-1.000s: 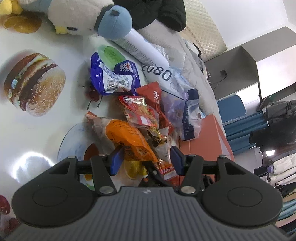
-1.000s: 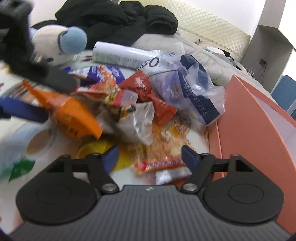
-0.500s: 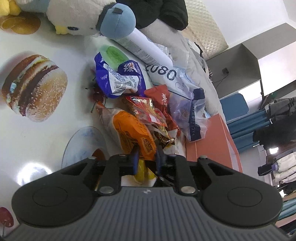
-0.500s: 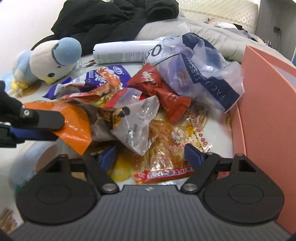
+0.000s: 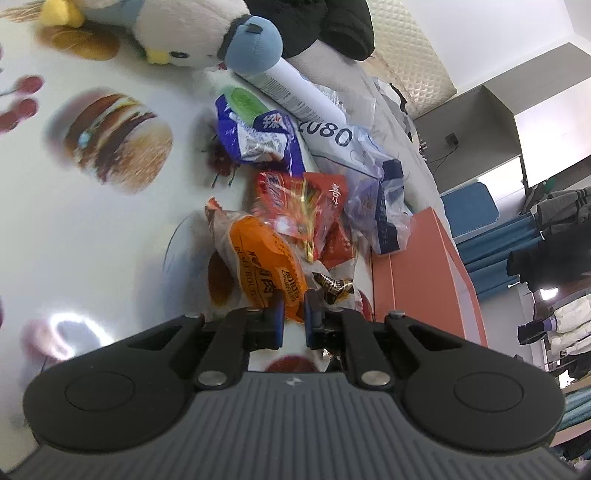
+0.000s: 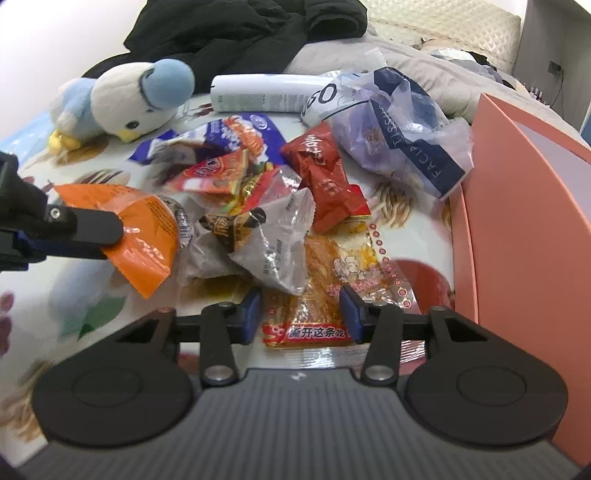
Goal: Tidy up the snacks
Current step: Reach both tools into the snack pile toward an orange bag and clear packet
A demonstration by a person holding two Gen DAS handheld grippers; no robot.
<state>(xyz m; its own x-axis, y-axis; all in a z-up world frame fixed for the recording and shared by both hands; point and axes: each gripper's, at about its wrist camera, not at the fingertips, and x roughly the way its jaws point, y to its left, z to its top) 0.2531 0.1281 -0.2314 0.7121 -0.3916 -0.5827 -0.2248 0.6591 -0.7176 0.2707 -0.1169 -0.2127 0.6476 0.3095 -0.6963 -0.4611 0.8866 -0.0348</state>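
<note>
A heap of snack packets lies on a table printed with food pictures. My left gripper [image 5: 293, 314] has its jaws closing tight on the near edge of an orange packet [image 5: 266, 266]. In the right wrist view one of its fingers [image 6: 88, 227] clamps that orange packet [image 6: 147, 229] at the left. My right gripper [image 6: 302, 314] points down at a flat yellow-orange packet with a red tear strip [image 6: 321, 280]. Its jaws are closing, with the packet's near end between the pads and no clear squeeze on it.
A salmon-coloured box [image 6: 517, 258] stands open at the right. Red [image 6: 325, 173], blue [image 5: 255, 136] and clear grey [image 6: 277, 251] packets fill the heap. Behind are a tissue pack [image 6: 399, 140], a white tube [image 6: 266, 92], a plush bird [image 6: 125, 103] and a black coat [image 6: 240, 29].
The left jaws went from wide open to shut on the orange packet. The right jaws narrowed around the flat packet as the gripper moved in over it.
</note>
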